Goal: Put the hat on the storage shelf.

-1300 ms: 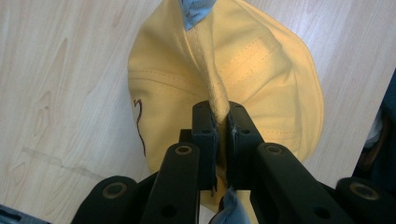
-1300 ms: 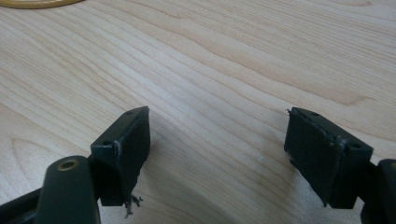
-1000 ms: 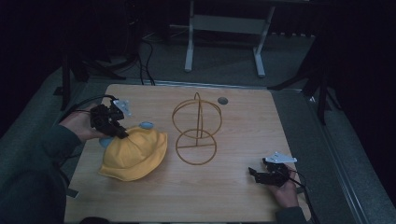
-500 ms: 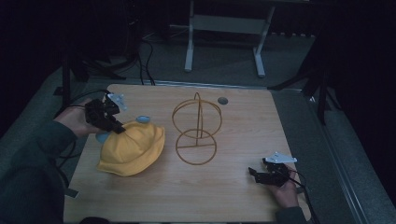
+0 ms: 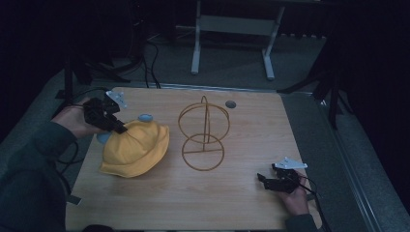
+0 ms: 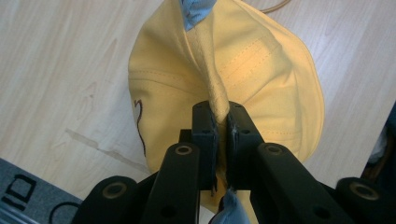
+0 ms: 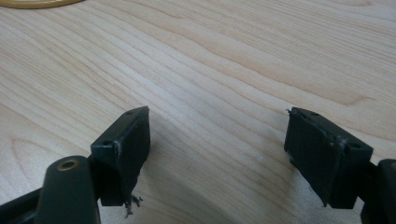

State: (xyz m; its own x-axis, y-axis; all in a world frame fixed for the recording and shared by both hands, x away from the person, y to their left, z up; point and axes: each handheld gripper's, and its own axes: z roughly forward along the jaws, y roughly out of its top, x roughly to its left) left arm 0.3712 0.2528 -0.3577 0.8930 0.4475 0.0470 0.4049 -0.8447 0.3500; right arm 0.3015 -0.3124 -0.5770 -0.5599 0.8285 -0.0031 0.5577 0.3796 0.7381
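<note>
Pinching yellow hat (image 6: 261,84) fabric, left hand-held gripper (image 6: 221,133); right hand-held gripper (image 7: 217,140) agape, empty

A yellow bucket hat (image 5: 135,150) is seen on the left part of the wooden table — crown up, brim spread on the wood, pale blue lining shown at its edge. A ridge of its fabric is pinched up near the far-left side. Just beside it — a gold wire stand (image 5: 204,135) is set upright at the table's middle.
</note>
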